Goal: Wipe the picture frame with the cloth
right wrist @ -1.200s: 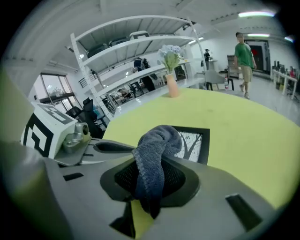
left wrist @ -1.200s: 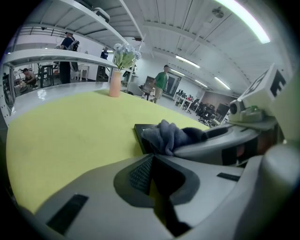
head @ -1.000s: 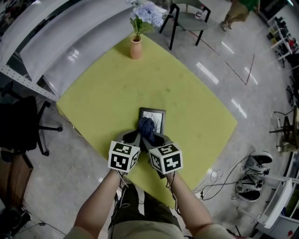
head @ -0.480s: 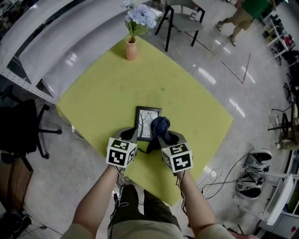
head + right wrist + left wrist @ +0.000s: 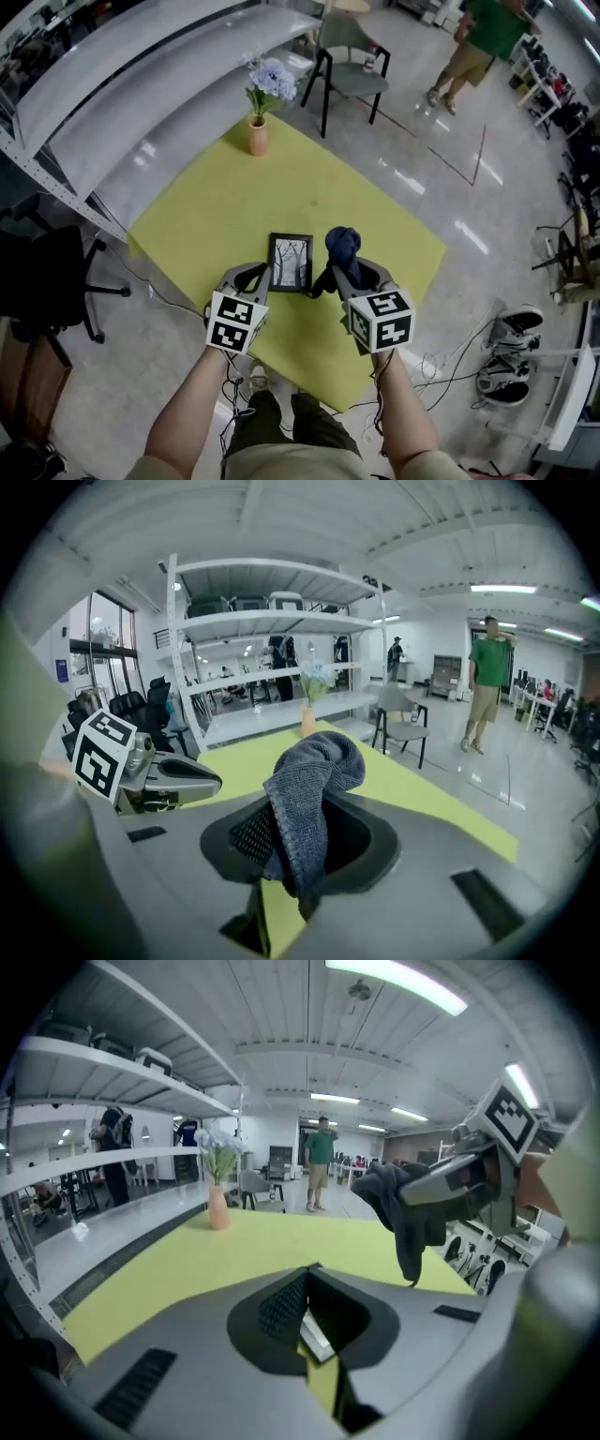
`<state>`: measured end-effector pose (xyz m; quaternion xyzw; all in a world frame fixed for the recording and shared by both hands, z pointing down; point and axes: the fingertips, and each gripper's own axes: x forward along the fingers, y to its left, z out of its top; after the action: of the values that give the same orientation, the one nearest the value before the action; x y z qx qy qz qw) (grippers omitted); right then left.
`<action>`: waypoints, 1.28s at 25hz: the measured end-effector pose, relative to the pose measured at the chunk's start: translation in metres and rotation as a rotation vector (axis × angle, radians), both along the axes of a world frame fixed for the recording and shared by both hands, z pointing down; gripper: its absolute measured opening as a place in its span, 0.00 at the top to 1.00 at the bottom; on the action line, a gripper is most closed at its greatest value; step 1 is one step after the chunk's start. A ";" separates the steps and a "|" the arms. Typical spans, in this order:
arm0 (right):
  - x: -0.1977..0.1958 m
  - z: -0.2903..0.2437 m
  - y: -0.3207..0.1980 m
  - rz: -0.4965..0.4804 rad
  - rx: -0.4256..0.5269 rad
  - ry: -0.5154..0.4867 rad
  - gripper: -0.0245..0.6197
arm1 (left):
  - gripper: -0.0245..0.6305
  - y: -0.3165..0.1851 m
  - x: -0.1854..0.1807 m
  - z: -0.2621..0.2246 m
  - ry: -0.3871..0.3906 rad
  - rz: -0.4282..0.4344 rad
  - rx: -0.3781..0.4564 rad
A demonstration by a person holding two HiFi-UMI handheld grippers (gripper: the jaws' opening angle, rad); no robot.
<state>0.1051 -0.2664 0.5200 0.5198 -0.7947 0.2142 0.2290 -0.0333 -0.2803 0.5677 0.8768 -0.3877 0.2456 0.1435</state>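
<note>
**Both tongs closed, the cloth just beside the frame**

The left tongs (image 5: 251, 274) sit at the left edge of the picture frame (image 5: 291, 262) in the head view, and the right tongs (image 5: 354, 274) hold the dark blue cloth (image 5: 342, 246), bunched up at their tips. The frame lies flat on the yellow-green surface (image 5: 216, 216), near the edge closest to us. The cloth is just to the right of the frame. From here we cannot tell whether its hanging tail touches the frame. A vase (image 5: 257, 139) of pale flowers stands well apart at the far corner, with a chair (image 5: 345, 56) and a person (image 5: 478, 42) on the floor beyond.

In the left gripper view, the left tongs (image 5: 309, 1318) are drawn close together on a pale strip of the frame (image 5: 315, 1335), with the surface showing yellow under it. Off to the right, the right tongs (image 5: 441, 1180) hang above the surface with the cloth (image 5: 398, 1208) drooping from them.

In the right gripper view, the right tongs (image 5: 295, 855) are clamped on the cloth (image 5: 305, 794). It bulges up out of the jaws in a folded lump, and a short end hangs below. The left tongs (image 5: 187, 780) are near, on the left. The vase (image 5: 308, 721) stands far across the surface.
</note>
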 end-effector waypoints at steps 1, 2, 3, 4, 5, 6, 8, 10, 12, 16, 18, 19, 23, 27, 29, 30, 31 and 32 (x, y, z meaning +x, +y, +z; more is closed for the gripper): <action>-0.001 -0.018 -0.001 0.000 0.034 -0.006 0.80 | 0.95 -0.002 -0.002 -0.019 0.020 -0.005 0.029; -0.002 -0.036 -0.001 -0.002 0.068 -0.010 0.80 | 0.95 -0.005 -0.004 -0.038 0.040 -0.011 0.059; -0.003 -0.054 0.000 -0.003 0.101 -0.014 0.80 | 0.95 -0.007 -0.007 -0.058 0.058 -0.018 0.090; -0.004 -0.072 0.002 -0.005 0.132 -0.018 0.80 | 0.95 -0.007 -0.010 -0.079 0.074 -0.025 0.121; -0.005 -0.090 0.005 -0.007 0.162 -0.022 0.80 | 0.95 -0.006 -0.014 -0.099 0.087 -0.031 0.153; -0.005 -0.107 0.008 -0.008 0.192 -0.025 0.80 | 0.95 -0.005 -0.018 -0.120 0.098 -0.037 0.185; -0.005 -0.140 0.015 -0.005 0.250 -0.032 0.80 | 0.95 0.000 -0.027 -0.158 0.114 -0.046 0.249; -0.005 -0.169 0.025 -0.002 0.303 -0.040 0.80 | 0.95 0.007 -0.036 -0.193 0.123 -0.054 0.311; -0.005 -0.197 0.035 0.002 0.352 -0.050 0.80 | 0.95 0.016 -0.045 -0.225 0.130 -0.065 0.370; -0.004 -0.243 0.059 0.013 0.447 -0.062 0.80 | 0.95 0.038 -0.054 -0.272 0.144 -0.065 0.459; -0.003 -0.262 0.073 0.016 0.492 -0.069 0.80 | 0.95 0.051 -0.055 -0.287 0.149 -0.055 0.486; -0.003 -0.270 0.080 0.015 0.513 -0.073 0.80 | 0.95 0.058 -0.055 -0.294 0.152 -0.051 0.497; -0.011 -0.294 0.109 -0.012 0.574 -0.072 0.80 | 0.95 0.083 -0.059 -0.317 0.170 -0.038 0.540; -0.019 -0.307 0.132 -0.022 0.605 -0.071 0.80 | 0.95 0.104 -0.065 -0.335 0.173 -0.034 0.568; -0.025 -0.310 0.141 -0.030 0.611 -0.081 0.80 | 0.95 0.113 -0.070 -0.338 0.170 -0.034 0.572; -0.028 -0.310 0.144 -0.038 0.612 -0.080 0.80 | 0.95 0.117 -0.072 -0.337 0.167 -0.036 0.574; -0.033 -0.309 0.146 -0.049 0.611 -0.073 0.80 | 0.95 0.121 -0.074 -0.337 0.162 -0.039 0.578; -0.037 -0.307 0.148 -0.059 0.610 -0.062 0.80 | 0.95 0.124 -0.076 -0.335 0.157 -0.042 0.579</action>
<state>0.0682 -0.1180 0.2130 0.5346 -0.8436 -0.0254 0.0443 -0.1094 -0.1560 0.2326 0.8892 -0.4476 0.0532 -0.0781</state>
